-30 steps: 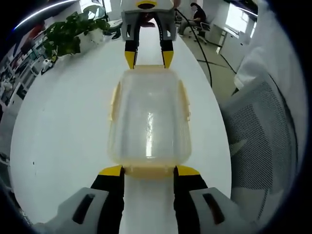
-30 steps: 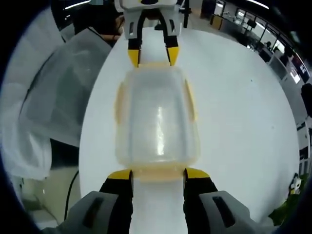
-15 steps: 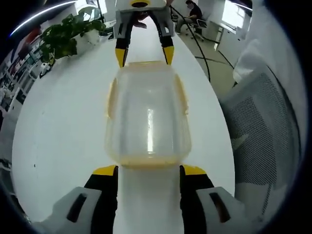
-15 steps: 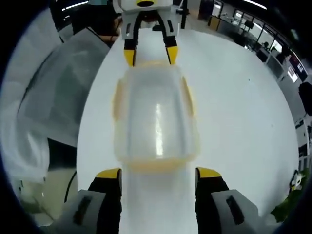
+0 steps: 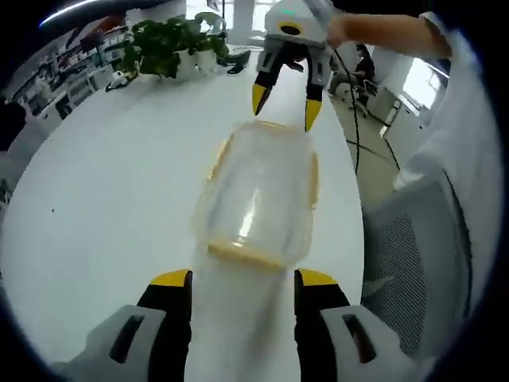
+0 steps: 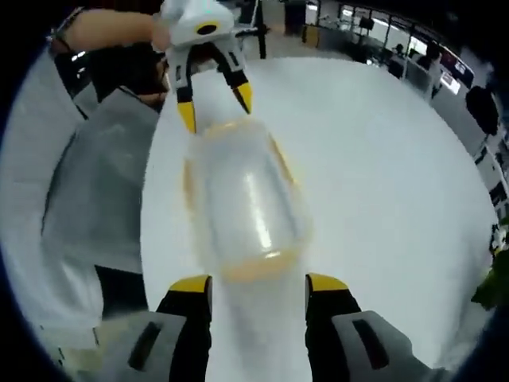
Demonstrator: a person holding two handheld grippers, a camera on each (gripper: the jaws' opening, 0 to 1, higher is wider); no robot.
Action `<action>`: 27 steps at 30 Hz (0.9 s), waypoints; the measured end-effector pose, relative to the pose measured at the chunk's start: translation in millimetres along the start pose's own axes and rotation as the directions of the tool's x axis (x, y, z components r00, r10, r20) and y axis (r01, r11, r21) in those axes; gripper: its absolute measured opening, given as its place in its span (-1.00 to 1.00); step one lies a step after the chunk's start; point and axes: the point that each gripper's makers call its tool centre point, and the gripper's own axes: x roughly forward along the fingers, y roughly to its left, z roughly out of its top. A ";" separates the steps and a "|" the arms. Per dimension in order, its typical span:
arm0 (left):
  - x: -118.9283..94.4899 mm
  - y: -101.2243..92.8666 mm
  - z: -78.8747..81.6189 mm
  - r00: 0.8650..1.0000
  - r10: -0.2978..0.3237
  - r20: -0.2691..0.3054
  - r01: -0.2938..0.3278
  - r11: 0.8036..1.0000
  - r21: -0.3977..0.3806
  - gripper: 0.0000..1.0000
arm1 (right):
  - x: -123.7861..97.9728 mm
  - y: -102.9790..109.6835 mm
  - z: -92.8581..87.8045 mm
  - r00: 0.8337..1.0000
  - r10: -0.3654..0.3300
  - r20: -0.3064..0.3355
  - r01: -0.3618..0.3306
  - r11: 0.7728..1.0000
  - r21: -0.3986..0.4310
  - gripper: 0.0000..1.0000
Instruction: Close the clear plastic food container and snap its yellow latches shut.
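A clear plastic food container [image 5: 258,195] with yellow latches [image 5: 240,255] along its edges sits with its lid on, on a white table [image 5: 103,199]. In the left gripper view it lies at the centre, its near short end just beyond the tips of the left gripper [image 5: 242,278], whose yellow-tipped jaws rise from 6 o'clock, spread wide and holding nothing. At 12 o'clock in that view the right gripper [image 5: 285,103] hangs at the container's far short end, jaws apart with tips pointing down, near the rim; whether they touch it cannot be told. A hand [image 5: 338,28] grips its body, and a potted plant [image 5: 171,44] stands at 11 o'clock on the far table. A mesh office chair [image 5: 413,263] sits at 4 o'clock beside the table. In the right gripper view the container [image 6: 238,199] is blurred at the centre, the right gripper [image 6: 258,285] open and empty at 6 o'clock just short of its near end, and the left gripper [image 6: 213,107] open at 11 o'clock by the far end.
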 end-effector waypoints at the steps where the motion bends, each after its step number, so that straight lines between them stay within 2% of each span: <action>1: -1.4 0.9 0.9 1.000 0.006 0.014 -0.005 1.000 -0.017 0.02 | -1.8 -3.4 1.1 1.000 -0.015 0.008 0.015 1.000 0.022 -0.16; 4: -6.3 0.0 1.7 0.999 0.017 0.041 -0.012 0.991 -0.137 0.03 | -5.5 -10.2 2.1 0.998 -0.066 0.006 0.065 0.995 0.078 -0.16; 5: -7.1 -2.0 4.3 0.998 0.008 0.058 0.001 0.987 -0.158 0.04 | -6.1 -7.6 4.1 0.999 -0.049 0.011 0.048 0.996 0.077 -0.16; 6: -7.6 -1.6 10.3 0.995 0.020 0.099 0.002 0.977 -0.214 0.06 | -6.3 -3.2 7.3 0.999 -0.036 0.019 0.033 0.989 0.143 -0.16; 8: -8.3 0.5 11.1 0.994 0.043 0.102 -0.015 0.965 -0.263 0.07 | -7.4 -4.8 13.6 0.998 -0.053 0.033 0.046 0.985 0.168 -0.16; 10: -7.1 1.3 10.9 0.993 0.067 0.100 -0.031 0.946 -0.324 0.06 | -7.7 -6.9 16.6 0.996 -0.077 0.037 0.067 0.970 0.233 -0.16; 14: -4.1 -1.5 11.1 0.992 0.091 0.088 -0.046 0.905 -0.423 0.00 | -3.9 -11.5 13.9 0.994 -0.112 0.018 0.103 0.956 0.273 -0.16; 16: -3.1 -3.6 13.7 0.990 0.100 0.095 -0.042 0.875 -0.483 -0.02 | -1.6 -12.0 12.2 0.992 -0.128 0.014 0.118 0.948 0.295 -0.16; 18: -3.3 -1.6 11.2 0.989 0.125 0.075 -0.068 0.849 -0.524 -0.04 | 0.8 -12.2 10.1 0.990 -0.141 0.010 0.129 0.935 0.330 -0.16; 19: -3.0 -1.2 11.0 0.989 0.128 0.074 -0.071 0.851 -0.520 -0.04 | 1.9 -11.6 11.4 0.989 -0.146 0.023 0.128 0.923 0.363 -0.16; 21: -1.6 -2.8 11.2 0.988 0.133 0.075 -0.070 0.834 -0.547 -0.05 | 4.1 -9.3 14.7 0.989 -0.138 0.056 0.101 0.896 0.433 -0.16; 23: 1.2 -3.5 10.7 0.987 0.139 0.074 -0.070 0.810 -0.582 -0.05 | 4.5 -9.8 13.4 0.987 -0.148 0.058 0.100 0.864 0.494 -0.16; 25: 3.0 -5.6 9.6 0.988 0.142 0.064 -0.077 0.799 -0.596 -0.07 | 5.0 -10.8 12.7 0.987 -0.152 0.056 0.105 0.862 0.495 -0.16; 26: 3.3 -5.9 9.3 0.987 0.145 0.062 -0.078 0.789 -0.610 -0.08 | 5.9 -10.2 11.9 0.987 -0.149 0.052 0.102 0.851 0.516 -0.16; 27: 4.5 -7.3 11.0 0.987 0.144 0.070 -0.065 0.763 -0.643 -0.08 | 6.8 -9.1 13.1 0.988 -0.146 0.059 0.091 0.837 0.540 -0.16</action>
